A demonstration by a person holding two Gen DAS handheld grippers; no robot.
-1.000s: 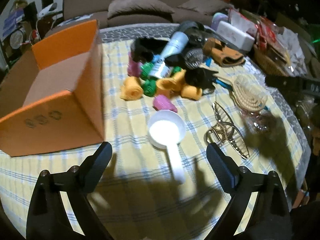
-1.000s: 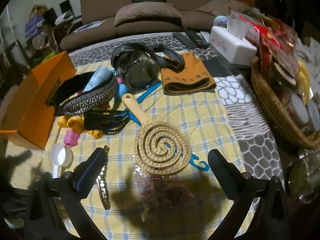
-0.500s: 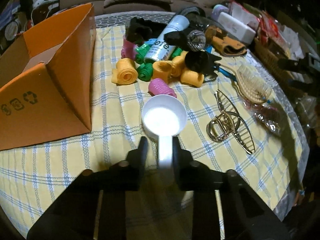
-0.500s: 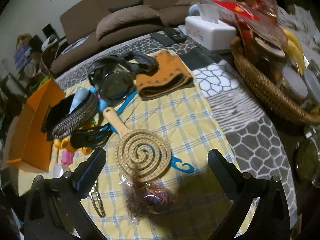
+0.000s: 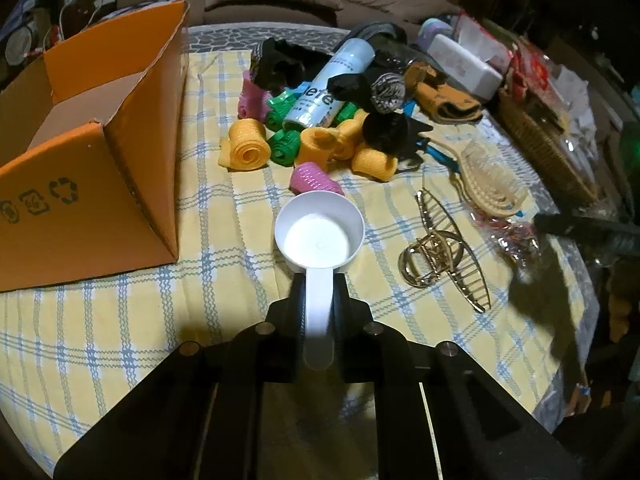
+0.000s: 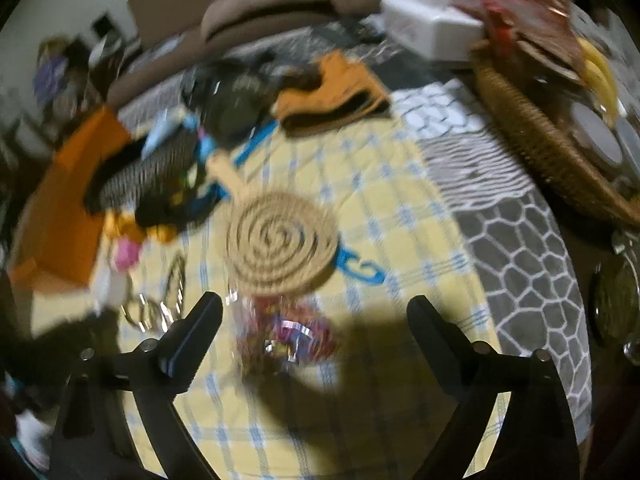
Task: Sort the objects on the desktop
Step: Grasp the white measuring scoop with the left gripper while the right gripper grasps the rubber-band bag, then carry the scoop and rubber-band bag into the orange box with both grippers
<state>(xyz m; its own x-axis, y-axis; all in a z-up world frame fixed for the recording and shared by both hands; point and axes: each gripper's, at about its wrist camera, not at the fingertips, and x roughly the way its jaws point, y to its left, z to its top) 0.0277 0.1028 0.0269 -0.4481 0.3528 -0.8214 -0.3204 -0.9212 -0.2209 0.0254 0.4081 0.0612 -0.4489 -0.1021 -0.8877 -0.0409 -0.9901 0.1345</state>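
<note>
My left gripper (image 5: 319, 282) is shut on the handle of a white plastic scoop (image 5: 320, 236), whose round bowl lies just ahead of the fingertips over the yellow checked cloth. An open orange cardboard box (image 5: 92, 152) stands to its left. In the blurred right wrist view my right gripper (image 6: 316, 314) has its jaws wide and closing, a clear bag of coloured hair ties (image 6: 286, 338) lies between them untouched, and a round spiral hairbrush (image 6: 280, 240) sits just beyond.
A heap of foam hair rollers (image 5: 312, 140), a spray can (image 5: 332, 84) and black clips lies mid-table. A gold claw clip (image 5: 440, 252) rests right of the scoop. A wicker basket (image 6: 540, 136), a tissue box (image 6: 428, 28) and folded orange cloth (image 6: 332, 100) sit further back.
My left gripper closed on the scoop's handle. My right gripper came lower and nearer to the bag of hair ties, and its view is now blurred.
</note>
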